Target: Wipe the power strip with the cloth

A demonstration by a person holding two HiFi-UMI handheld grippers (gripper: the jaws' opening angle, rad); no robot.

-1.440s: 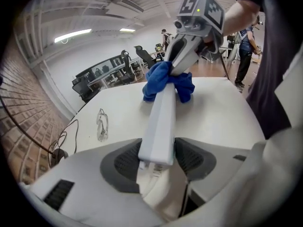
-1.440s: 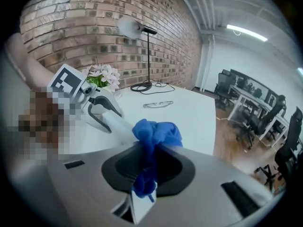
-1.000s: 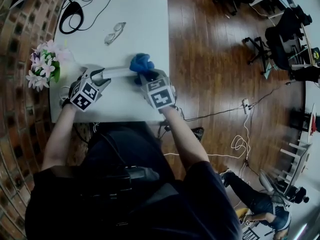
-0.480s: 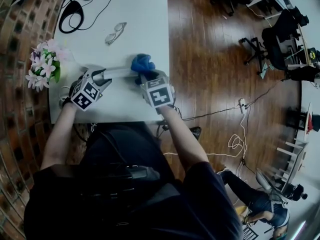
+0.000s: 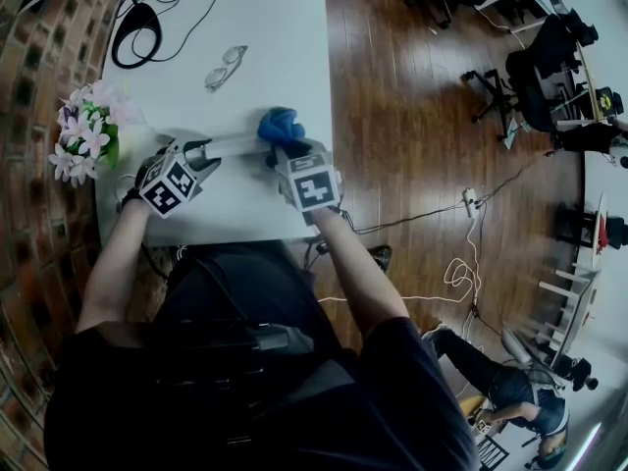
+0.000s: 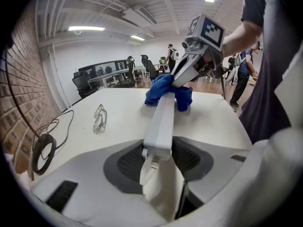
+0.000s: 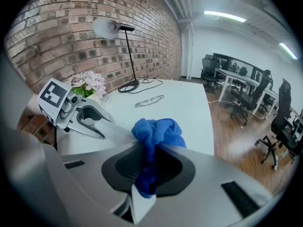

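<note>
White counter [image 5: 275,47], near its front edge — left tongs [image 5: 201,150], jaws just closing, clamp the power strip [image 5: 235,143] by one end; right tongs [image 5: 280,150] pinch the blue cloth [image 5: 280,124] over its far end. If the clamp is weak, wiping pressure could twist the strip loose.

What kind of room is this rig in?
Most likely an open-plan office. There are rows of desks with monitors, wheeled office chairs and ceiling strip lights. A brick wall runs along one side.
</note>
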